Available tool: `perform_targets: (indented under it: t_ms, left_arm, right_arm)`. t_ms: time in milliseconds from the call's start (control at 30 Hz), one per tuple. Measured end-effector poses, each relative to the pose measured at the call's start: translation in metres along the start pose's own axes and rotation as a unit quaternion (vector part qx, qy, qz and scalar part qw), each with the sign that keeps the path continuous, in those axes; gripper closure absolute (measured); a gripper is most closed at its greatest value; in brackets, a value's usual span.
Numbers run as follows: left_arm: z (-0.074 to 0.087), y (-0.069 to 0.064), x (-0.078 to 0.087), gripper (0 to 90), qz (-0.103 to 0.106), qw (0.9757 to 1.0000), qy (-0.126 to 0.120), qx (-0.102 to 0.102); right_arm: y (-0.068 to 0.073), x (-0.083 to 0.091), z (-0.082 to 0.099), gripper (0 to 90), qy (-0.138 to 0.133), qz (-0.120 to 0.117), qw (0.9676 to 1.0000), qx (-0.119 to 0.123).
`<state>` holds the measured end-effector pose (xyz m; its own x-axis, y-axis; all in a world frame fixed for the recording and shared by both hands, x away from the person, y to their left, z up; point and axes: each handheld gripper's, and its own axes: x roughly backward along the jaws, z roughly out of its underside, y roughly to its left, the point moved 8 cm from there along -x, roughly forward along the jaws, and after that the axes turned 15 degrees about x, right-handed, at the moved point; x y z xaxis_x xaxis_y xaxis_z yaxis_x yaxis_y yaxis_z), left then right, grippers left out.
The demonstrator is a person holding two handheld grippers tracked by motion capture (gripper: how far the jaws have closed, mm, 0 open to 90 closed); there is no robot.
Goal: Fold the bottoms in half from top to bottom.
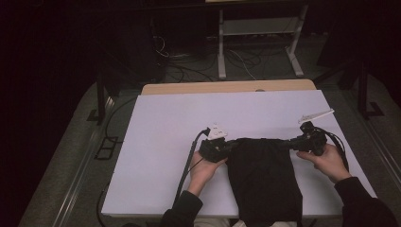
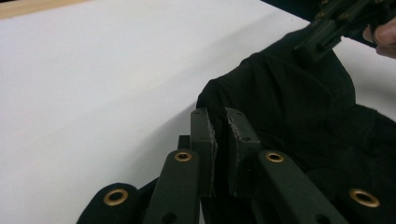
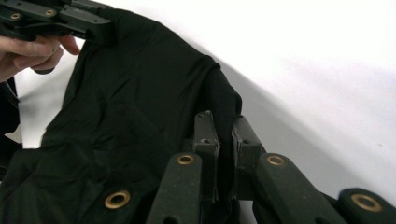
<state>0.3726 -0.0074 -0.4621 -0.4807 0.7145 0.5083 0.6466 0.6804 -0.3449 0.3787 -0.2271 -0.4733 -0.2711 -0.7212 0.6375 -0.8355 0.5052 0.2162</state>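
Left gripper [image 2: 219, 128] — jaws pinched tight on a corner of the black cloth [image 2: 299, 121], fabric bunched between the pads. Right gripper [image 3: 223, 133] the same, clamped on the opposite corner. In the high view both hands sit near the table's front edge, left gripper [image 1: 218, 148] and right gripper [image 1: 305, 141] at either end of the cloth's [image 1: 265, 175] far edge, which is stretched taut between them; the rest drapes toward the person and hangs off the front of the white table [image 1: 165, 118]. Judged: grasp of both corners done, cloth looks partly raised — spreading or folding it is yet to come. Farther back, a small white strip [image 1: 316, 115] lies near the right edge. No containers on the table.
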Motion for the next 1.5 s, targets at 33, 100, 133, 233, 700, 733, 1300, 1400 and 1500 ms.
perform_targets:
  t_ms: [33, 100, 133, 233, 700, 733, 1300, 1400, 1500]
  left_arm:
    - [-0.001, 0.001, 0.002, 81.9, -0.001, 1.0000, -0.001, 0.001]
    - [-0.004, 0.003, 0.005, 81.9, -0.005, 1.0000, -0.001, -0.002]
    - [-0.006, 0.004, 0.007, 81.8, -0.007, 1.0000, -0.001, -0.005]
    - [-0.012, 0.007, 0.013, 81.8, -0.011, 0.9999, -0.006, -0.008]
    - [-0.042, 0.022, 0.024, 81.9, -0.025, 0.9993, -0.022, -0.016]
    - [-0.044, 0.023, 0.025, 81.9, -0.026, 0.9993, -0.023, -0.015]
    - [-0.065, 0.044, 0.031, 82.1, -0.049, 0.9976, -0.041, -0.025]
    - [-0.070, 0.048, 0.032, 82.1, -0.051, 0.9976, -0.043, -0.021]
    - [-0.075, 0.052, 0.032, 82.1, -0.054, 0.9974, -0.042, -0.023]
  right_arm:
    - [0.001, 0.000, -0.002, 82.7, -0.001, 0.000, 1.0000, 0.002]
    - [0.004, -0.001, -0.006, 82.9, -0.003, 0.000, 1.0000, 0.006]
    - [0.006, 0.000, -0.009, 82.9, -0.005, -0.001, 1.0000, 0.008]
    - [0.008, 0.000, -0.017, 83.0, -0.013, -0.001, 0.9998, 0.014]
    - [0.002, -0.009, -0.046, 83.2, -0.027, 0.008, 0.9995, 0.017]
    - [0.001, -0.009, -0.049, 83.2, -0.029, 0.008, 0.9994, 0.015]
    - [-0.016, -0.015, -0.084, 83.2, -0.029, 0.026, 0.9991, 0.020]
    - [-0.020, -0.016, -0.088, 83.2, -0.032, 0.029, 0.9990, 0.015]
    - [-0.025, -0.018, -0.092, 83.2, -0.034, 0.033, 0.9988, 0.011]
